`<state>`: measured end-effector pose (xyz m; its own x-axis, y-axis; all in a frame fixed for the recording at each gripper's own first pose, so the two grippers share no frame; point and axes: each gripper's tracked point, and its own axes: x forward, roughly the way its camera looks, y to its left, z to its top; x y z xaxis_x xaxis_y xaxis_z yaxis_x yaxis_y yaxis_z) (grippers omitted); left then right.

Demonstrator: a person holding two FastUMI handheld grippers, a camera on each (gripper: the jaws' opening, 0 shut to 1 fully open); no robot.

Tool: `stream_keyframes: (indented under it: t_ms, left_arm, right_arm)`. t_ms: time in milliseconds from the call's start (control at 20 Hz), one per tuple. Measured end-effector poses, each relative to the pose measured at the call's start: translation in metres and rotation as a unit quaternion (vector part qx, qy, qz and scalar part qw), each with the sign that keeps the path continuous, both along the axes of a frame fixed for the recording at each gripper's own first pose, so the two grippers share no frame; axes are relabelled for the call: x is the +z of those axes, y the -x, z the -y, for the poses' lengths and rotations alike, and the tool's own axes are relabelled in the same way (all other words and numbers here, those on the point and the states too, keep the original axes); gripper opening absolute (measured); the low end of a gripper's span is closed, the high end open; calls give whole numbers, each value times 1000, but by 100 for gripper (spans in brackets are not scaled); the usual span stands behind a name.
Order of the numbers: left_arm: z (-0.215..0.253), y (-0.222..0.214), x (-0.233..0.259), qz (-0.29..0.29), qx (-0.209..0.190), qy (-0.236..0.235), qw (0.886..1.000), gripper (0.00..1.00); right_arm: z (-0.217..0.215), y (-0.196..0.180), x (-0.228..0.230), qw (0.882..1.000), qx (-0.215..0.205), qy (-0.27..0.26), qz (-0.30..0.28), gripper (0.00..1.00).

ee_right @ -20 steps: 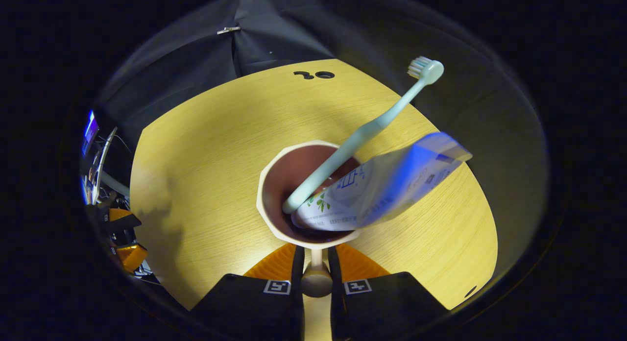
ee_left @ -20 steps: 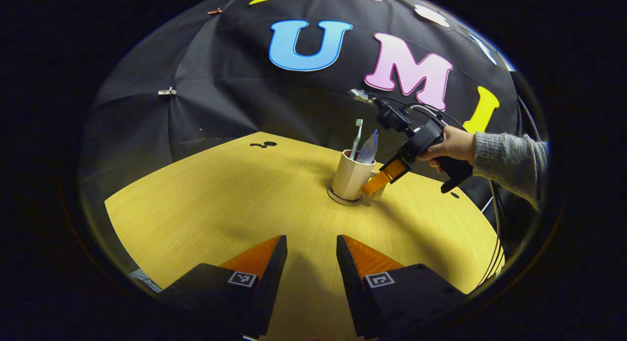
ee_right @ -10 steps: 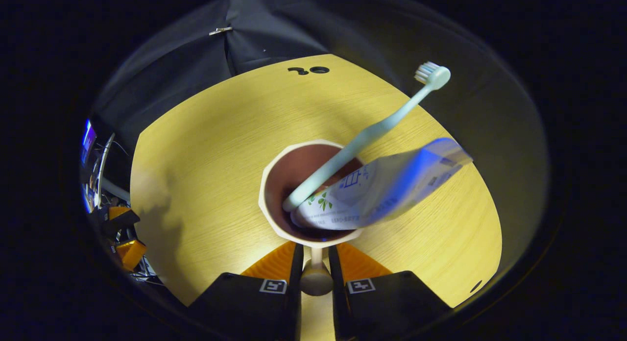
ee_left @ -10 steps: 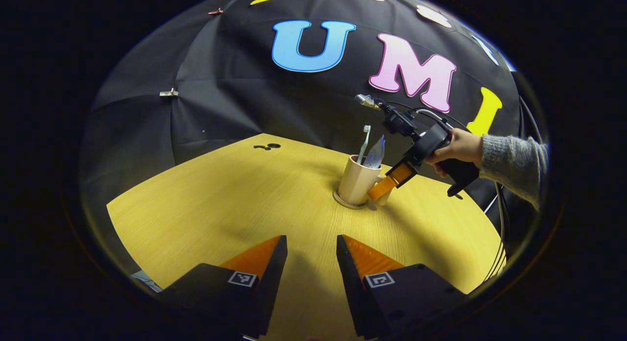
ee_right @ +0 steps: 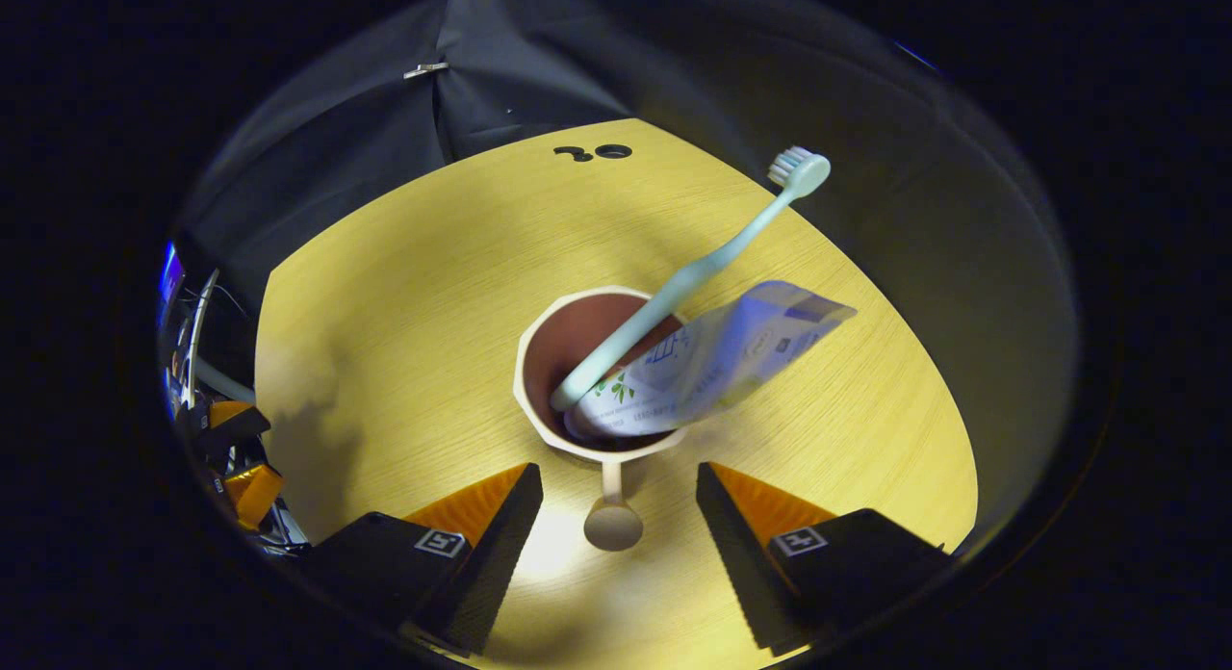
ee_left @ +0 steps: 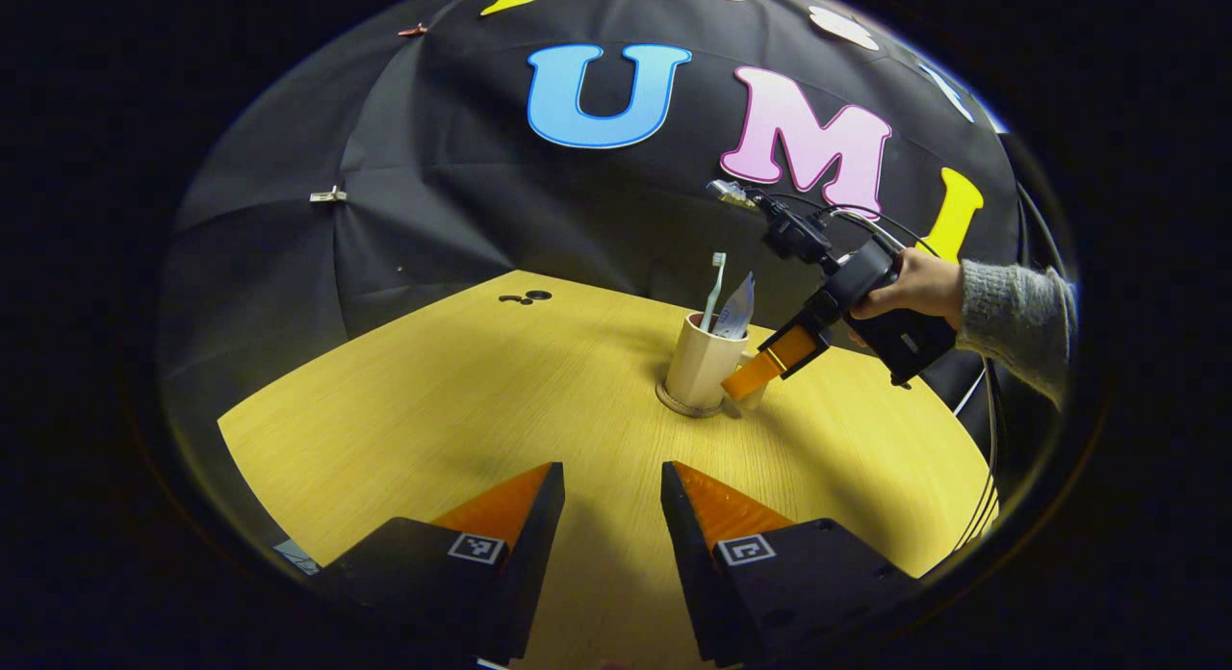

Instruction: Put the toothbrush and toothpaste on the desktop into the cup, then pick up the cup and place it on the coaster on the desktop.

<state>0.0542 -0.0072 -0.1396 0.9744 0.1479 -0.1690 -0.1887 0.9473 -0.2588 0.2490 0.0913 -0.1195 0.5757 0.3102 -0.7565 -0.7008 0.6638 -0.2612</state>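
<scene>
A beige cup (ee_left: 701, 367) stands upright on a round coaster (ee_left: 685, 406) on the wooden desktop. A pale green toothbrush (ee_left: 713, 291) and a white-and-blue toothpaste tube (ee_left: 736, 306) lean out of it. In the right gripper view I look down into the cup (ee_right: 577, 362), with the toothbrush (ee_right: 693, 270) and toothpaste (ee_right: 717, 357) inside. Its handle (ee_right: 612, 516) lies between the spread fingers of my right gripper (ee_right: 621, 482), which touch nothing. From the left gripper view, the right gripper (ee_left: 746, 376) sits at the cup's right side, held by a hand (ee_left: 910, 285). My left gripper (ee_left: 612, 477) hovers open over the near desktop.
The yellow wooden desktop (ee_left: 462, 400) has two small dark holes (ee_left: 525, 296) near its far edge. Black cloth walls close in behind. Cables (ee_left: 977, 458) hang at the right edge. Equipment (ee_right: 207, 400) stands beyond the table's left edge in the right gripper view.
My right gripper has let go of the cup's handle: its fingers went from shut on it to spread apart, and it has pulled back a little. The cup stays on the coaster.
</scene>
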Motion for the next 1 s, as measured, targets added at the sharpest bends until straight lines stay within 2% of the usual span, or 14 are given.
stream_keyframes:
  t_ms: [150,250,300,350,400,750,1000]
  left_arm:
    - [1,2,9,-2,0,-9,1000,66]
    - [1,5,18,-2,2,-18,1000,73]
    - [0,6,22,-4,6,-22,1000,82]
    - [1,6,26,-4,7,-26,1000,79]
    - [2,9,32,-3,8,-29,1000,90]
    - [12,9,86,14,11,-61,998,98]
    - [24,10,127,27,2,-73,997,98]
  right_arm:
    - [4,7,14,1000,-7,-17,12,96]
    - [9,15,30,999,-10,-29,29,95]
    - [11,19,38,999,-10,-35,39,97]
    - [13,25,46,998,-11,-46,44,98]
    - [14,34,56,997,-13,-59,50,98]
    - [37,88,120,986,-23,-122,107,98]
    - [60,133,162,970,-33,-185,153,98]
